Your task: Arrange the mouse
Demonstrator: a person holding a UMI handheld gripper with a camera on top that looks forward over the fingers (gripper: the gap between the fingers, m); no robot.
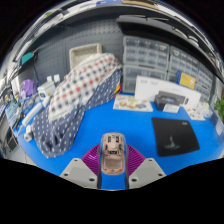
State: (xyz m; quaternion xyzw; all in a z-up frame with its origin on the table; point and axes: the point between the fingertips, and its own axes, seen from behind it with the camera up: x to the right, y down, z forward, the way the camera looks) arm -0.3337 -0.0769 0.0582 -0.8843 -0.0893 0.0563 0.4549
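A beige, partly see-through mouse (pixel 113 153) sits between my gripper's fingers, and both purple pads press on its sides. My gripper (pixel 113 163) is shut on it and holds it over the blue table (pixel 90 146). A black mouse mat (pixel 180 137) lies on the table ahead and to the right of the fingers.
A checkered cloth covers a bulky shape (pixel 78 100) ahead on the left. A white box (pixel 165 97) and papers (pixel 132 102) lie at the back right. Grey drawer cabinets (pixel 150 55) stand behind. Clutter lines the left side.
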